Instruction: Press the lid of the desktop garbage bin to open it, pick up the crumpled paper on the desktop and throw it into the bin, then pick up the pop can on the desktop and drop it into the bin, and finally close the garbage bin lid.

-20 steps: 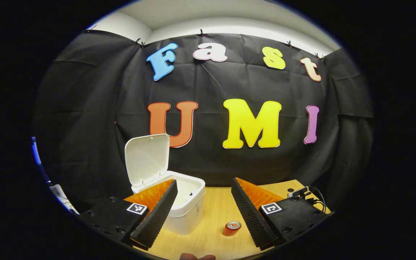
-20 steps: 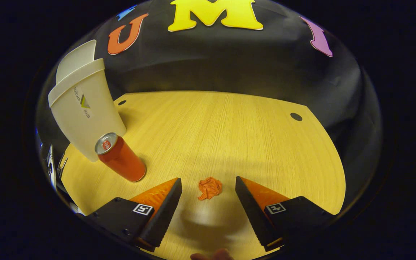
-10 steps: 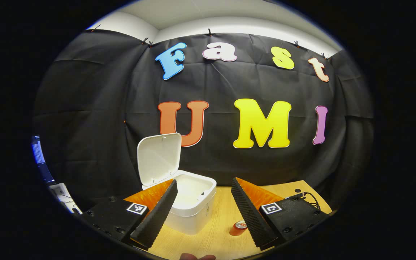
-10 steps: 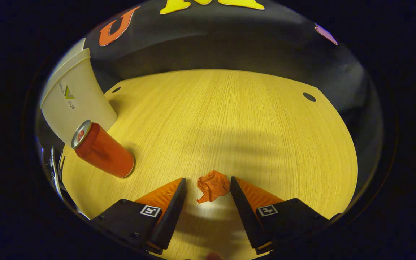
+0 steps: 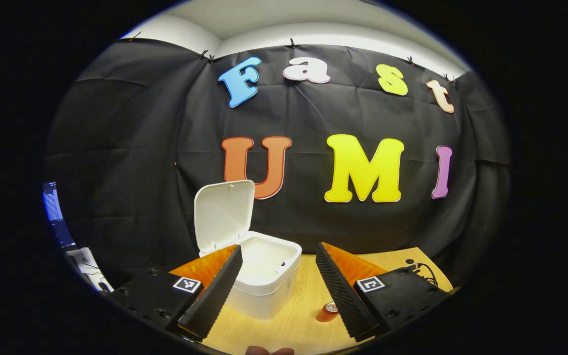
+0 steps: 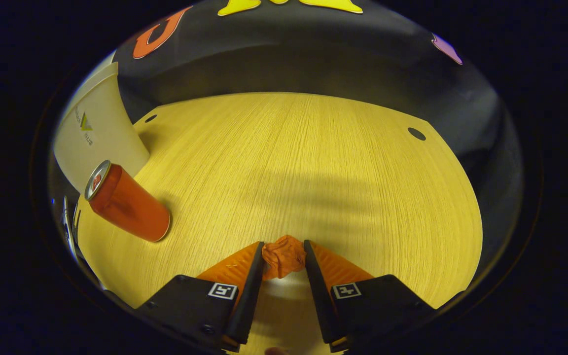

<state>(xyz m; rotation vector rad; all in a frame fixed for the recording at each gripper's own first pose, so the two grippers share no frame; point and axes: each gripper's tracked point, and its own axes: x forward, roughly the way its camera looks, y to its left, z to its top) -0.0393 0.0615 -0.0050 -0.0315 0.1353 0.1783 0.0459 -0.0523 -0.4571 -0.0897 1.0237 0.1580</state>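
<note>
Crumpled paper (image 6: pixel 284 256): lying on the tabletop (image 6: pixel 303 162) near its front edge; sitting between the two fingertips of the right tongs, both of which are pressing against its sides; orange and wrinkled.

Right tongs (image 6: pixel 284 261): clenched on the crumpled paper; the fingers are converging into a narrow gap with the paper wedged at the tips; the tongs are casting a shadow on the wood just behind the paper.

Pop can (image 6: pixel 126 202): standing upright on the tabletop in the right gripper view, well to the left of the paper and just in front of the bin; red body, silver top; in the left gripper view it is showing as a small red cylinder (image 5: pixel 328 311), partly hidden behind one finger of the left tongs.

Garbage bin (image 5: pixel 264 276): resting at the left rear part of the tabletop; white, with its mouth facing upward; in the right gripper view its side wall (image 6: pixel 96 143) is rising at the left edge.

Lid (image 5: pixel 224 215): standing open and nearly upright at the back of the bin; the pale inner face is showing toward the left gripper view.

Left tongs (image 5: pixel 278 281): released; the fingers are spread wide and gripping nothing; hovering above the tabletop and facing the bin.

Cable (image 5: pixel 424 270): lying at the far right corner of the tabletop.
</note>
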